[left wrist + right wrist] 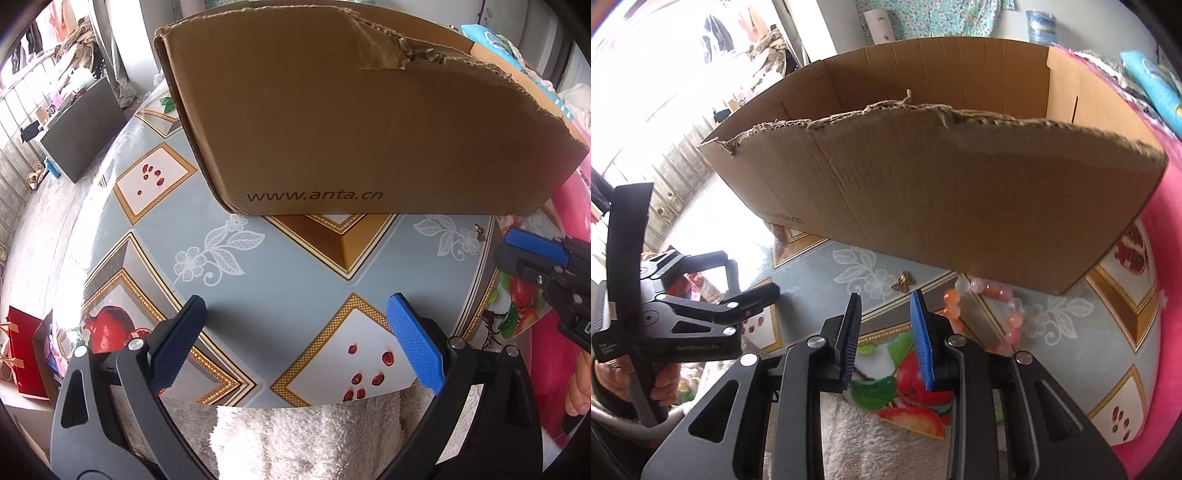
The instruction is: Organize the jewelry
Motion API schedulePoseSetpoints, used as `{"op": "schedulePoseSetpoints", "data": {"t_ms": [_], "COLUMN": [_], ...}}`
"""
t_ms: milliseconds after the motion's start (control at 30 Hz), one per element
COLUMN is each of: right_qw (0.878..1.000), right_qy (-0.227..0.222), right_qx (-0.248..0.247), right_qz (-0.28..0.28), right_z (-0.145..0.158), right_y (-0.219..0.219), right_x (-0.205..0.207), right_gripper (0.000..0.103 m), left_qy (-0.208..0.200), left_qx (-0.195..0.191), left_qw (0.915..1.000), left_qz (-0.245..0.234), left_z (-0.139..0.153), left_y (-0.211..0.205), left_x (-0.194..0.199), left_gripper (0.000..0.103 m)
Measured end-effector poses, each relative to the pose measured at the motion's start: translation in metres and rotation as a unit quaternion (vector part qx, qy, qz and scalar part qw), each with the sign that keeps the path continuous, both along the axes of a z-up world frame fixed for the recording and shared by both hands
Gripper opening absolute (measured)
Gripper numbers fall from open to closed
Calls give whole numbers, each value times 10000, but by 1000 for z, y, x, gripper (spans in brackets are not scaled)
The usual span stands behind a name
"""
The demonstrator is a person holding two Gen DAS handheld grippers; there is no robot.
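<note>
A small gold butterfly brooch (pixel 903 281) lies on the patterned tablecloth just beyond my right gripper (pixel 885 295). That gripper's jaws stand a narrow gap apart with nothing between them. To the brooch's right a pink and orange bead bracelet (pixel 982 306) curls on the cloth against the foot of the cardboard box (pixel 942 184). My left gripper (pixel 297 301) is wide open over bare tablecloth, holding nothing. In the left wrist view the brooch (pixel 479 232) shows far right, near a blue pad (pixel 535 245) of the right gripper. The box (pixel 351 110) stands close ahead.
The box has a torn front rim and an open top; its inside floor is hidden. A white fluffy towel (pixel 306 435) lies at the table's near edge. Pink fabric (pixel 1167 295) borders the table on the right. A hand (pixel 613 380) grips the left tool.
</note>
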State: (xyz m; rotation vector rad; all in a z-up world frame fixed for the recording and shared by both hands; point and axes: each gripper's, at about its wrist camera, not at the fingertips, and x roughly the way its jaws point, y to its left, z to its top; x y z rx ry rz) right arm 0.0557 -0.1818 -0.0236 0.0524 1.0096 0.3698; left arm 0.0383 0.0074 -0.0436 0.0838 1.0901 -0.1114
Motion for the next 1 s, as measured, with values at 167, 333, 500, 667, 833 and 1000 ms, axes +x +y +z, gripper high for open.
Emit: {"op": "schedulePoseSetpoints", "data": {"t_ms": [167, 333, 500, 667, 833, 1000], "right_qw": [9996, 9992, 9981, 9987, 9990, 9990], "right_qy": [-141, -113, -168, -109, -65, 32], "right_qx": [-222, -325, -533, -449, -321, -149], "right_qz": [110, 215, 248, 227, 288, 425], "right_z": [-1, -7, -8, -8, -9, -12], "right_y": [7, 14, 19, 19, 22, 29], "right_x": [11, 19, 17, 16, 8, 5], "right_gripper": [28, 20, 12, 10, 10, 10], "left_qy": [-21, -30, -21, -28, -23, -28], "left_qx": [-5, -5, -5, -4, -6, -6], "left_qw": [10000, 10000, 10000, 10000, 10000, 10000], "left_qz": [6, 4, 6, 5, 5, 9], "left_z": [1, 1, 0, 0, -1, -1], "left_y": [0, 0, -1, 0, 0, 1], "left_x": [0, 1, 1, 1, 1, 1], "left_gripper": [95, 95, 95, 95, 95, 95]}}
